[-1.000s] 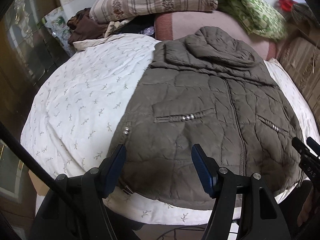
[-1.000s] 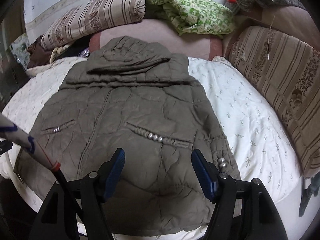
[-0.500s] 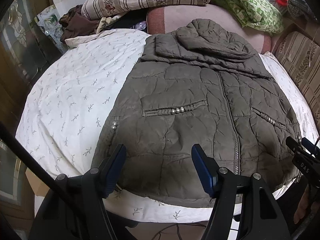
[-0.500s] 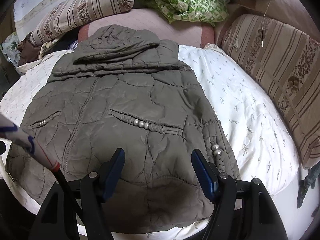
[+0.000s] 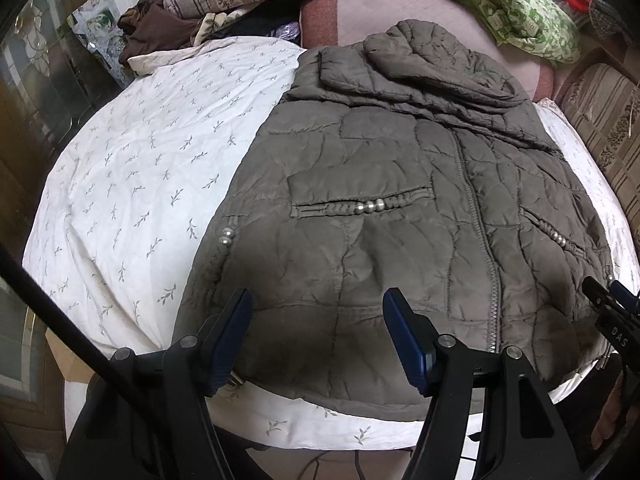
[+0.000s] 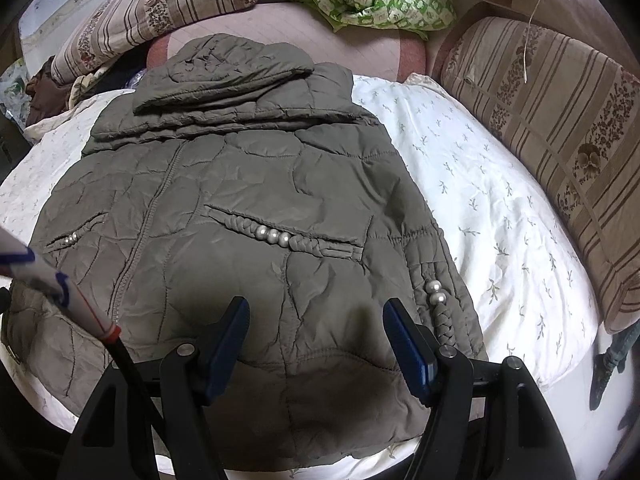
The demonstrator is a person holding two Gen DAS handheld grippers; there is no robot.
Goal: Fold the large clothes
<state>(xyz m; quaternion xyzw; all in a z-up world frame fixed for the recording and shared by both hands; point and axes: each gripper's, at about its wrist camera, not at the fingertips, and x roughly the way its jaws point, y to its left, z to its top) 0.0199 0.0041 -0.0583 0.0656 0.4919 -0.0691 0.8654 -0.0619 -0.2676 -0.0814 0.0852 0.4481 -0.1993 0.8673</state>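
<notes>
Status at this moment: folding of the body has not started, as far as I can judge.

The jacket (image 5: 400,208) lies front-up on the bed (image 5: 152,152), filling the centre and right of the left wrist view and the centre and left of the right wrist view. The zip (image 5: 476,216) is closed and runs top to bottom. The hood (image 6: 236,68) lies at the top of the frame, folded down over the collar. I see no sleeve spread out to either side; a cuff with beads (image 6: 436,300) lies along the jacket's right edge in the right wrist view, and another bead pair (image 5: 225,236) shows at its left edge in the left wrist view. I take it the sleeves are tucked alongside or under the body, but I cannot confirm which.

My left claw (image 5: 316,336) is released, jaws apart, nothing between them, hovering over the hem (image 5: 360,396) at bottom centre. My right claw (image 6: 316,336) is likewise released and empty, over the hem on its side. In the left wrist view the right claw's tips appear at the lower right edge.

Remaining, in my judgement: grip the hem with both claws, carry it up toward the hood, then reduce the bundle further and square it. The padded fabric looks springy and may resist a flat crease.
</notes>
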